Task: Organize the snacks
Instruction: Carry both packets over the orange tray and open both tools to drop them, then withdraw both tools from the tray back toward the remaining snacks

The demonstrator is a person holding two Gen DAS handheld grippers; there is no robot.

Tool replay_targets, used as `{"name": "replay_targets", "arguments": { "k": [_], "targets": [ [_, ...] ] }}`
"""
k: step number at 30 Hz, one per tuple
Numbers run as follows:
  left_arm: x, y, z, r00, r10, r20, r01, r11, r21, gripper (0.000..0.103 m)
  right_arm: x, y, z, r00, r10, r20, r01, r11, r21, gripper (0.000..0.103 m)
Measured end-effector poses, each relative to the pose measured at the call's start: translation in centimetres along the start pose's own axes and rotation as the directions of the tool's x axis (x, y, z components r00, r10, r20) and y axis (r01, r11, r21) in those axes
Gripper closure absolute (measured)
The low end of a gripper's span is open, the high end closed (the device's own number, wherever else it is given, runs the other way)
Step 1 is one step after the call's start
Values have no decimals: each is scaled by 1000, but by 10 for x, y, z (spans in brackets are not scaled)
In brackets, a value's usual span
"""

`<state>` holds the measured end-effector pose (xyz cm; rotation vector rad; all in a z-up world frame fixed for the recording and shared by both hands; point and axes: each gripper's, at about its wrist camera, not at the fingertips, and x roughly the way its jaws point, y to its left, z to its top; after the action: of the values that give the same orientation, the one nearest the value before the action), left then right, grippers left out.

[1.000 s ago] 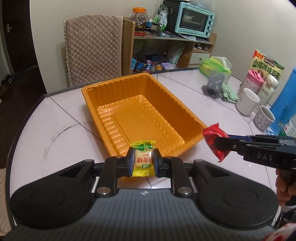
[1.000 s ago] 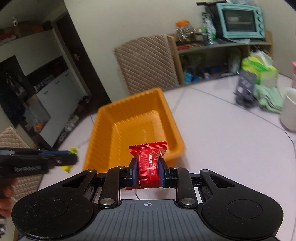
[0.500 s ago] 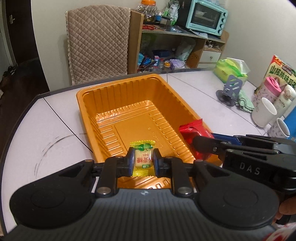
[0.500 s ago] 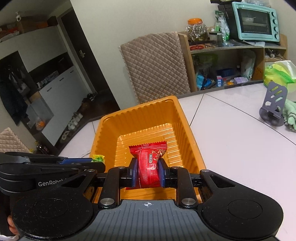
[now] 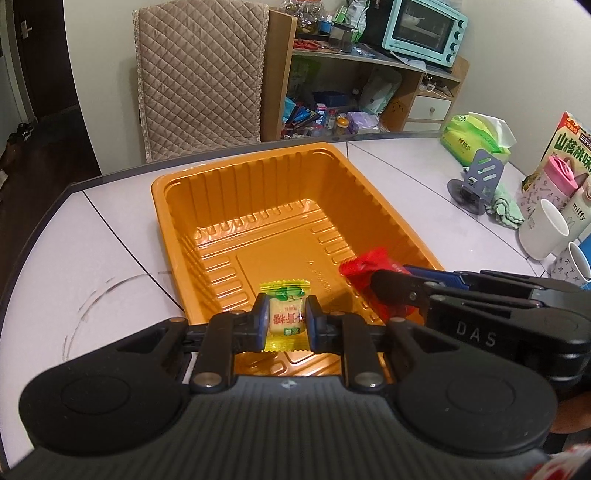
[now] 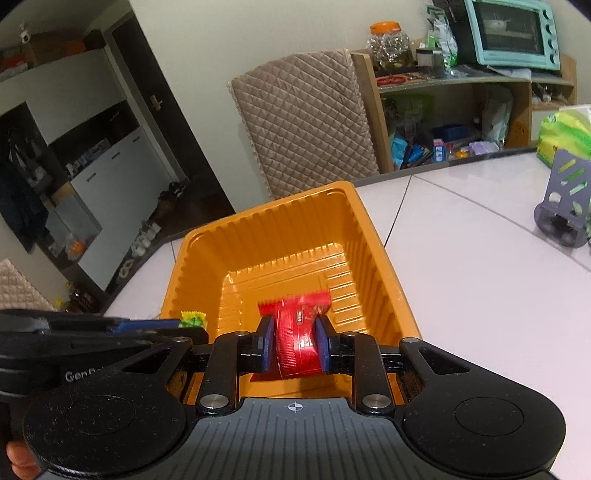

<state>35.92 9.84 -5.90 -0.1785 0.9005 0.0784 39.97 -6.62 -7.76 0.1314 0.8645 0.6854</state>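
Observation:
An orange plastic tray (image 5: 258, 192) stands on the pale table; it also shows in the right wrist view (image 6: 295, 236). My left gripper (image 5: 285, 321) is shut on a yellow-green candy (image 5: 284, 314) and holds it over the tray's near end. My right gripper (image 6: 294, 341) is shut on a red snack packet (image 6: 297, 332), also over the tray's near end. In the left wrist view the red packet (image 5: 364, 271) sits to the right of the candy. In the right wrist view the candy's tip (image 6: 192, 318) shows at the left.
On the right of the table stand a grey phone stand (image 5: 476, 181), a green tissue pack (image 5: 476, 138), white mugs (image 5: 543, 234) and a snack box (image 5: 570, 147). A quilted chair (image 5: 201, 74) and a cluttered shelf with a teal oven (image 5: 424, 29) lie beyond the table.
Both grippers have moved forward from the table's near side to over the tray's near end, each still holding its snack. They now sit close beside each other.

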Motion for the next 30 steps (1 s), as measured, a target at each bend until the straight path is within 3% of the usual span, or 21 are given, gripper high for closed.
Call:
{"name": "replay_targets", "arguments": {
  "k": [5, 19, 22, 27, 30],
  "targets": [
    [3, 0, -1, 1000, -4, -9, 3, 1000, -4, 85, -1, -9, 4, 1000, 8, 16, -9, 998, 57, 64],
    [5, -4, 2, 1000, -26, -11, 25, 1000, -2, 83, -18, -14, 2, 1000, -5, 23, 3, 998, 55, 63],
    [1, -5, 2, 1000, -21, -3, 21, 1000, 6, 69, -23, -13, 2, 1000, -10, 28, 9, 998, 55, 63],
    [-8, -1, 1, 1000, -25, 4, 25, 1000, -3, 67, -36, -11, 1, 999, -13, 37, 10, 998, 68, 57],
    [-19, 1, -3, 999, -35, 10, 35, 999, -12, 64, -47, -9, -2, 999, -26, 46, 23, 998, 64, 46]
  ]
}}
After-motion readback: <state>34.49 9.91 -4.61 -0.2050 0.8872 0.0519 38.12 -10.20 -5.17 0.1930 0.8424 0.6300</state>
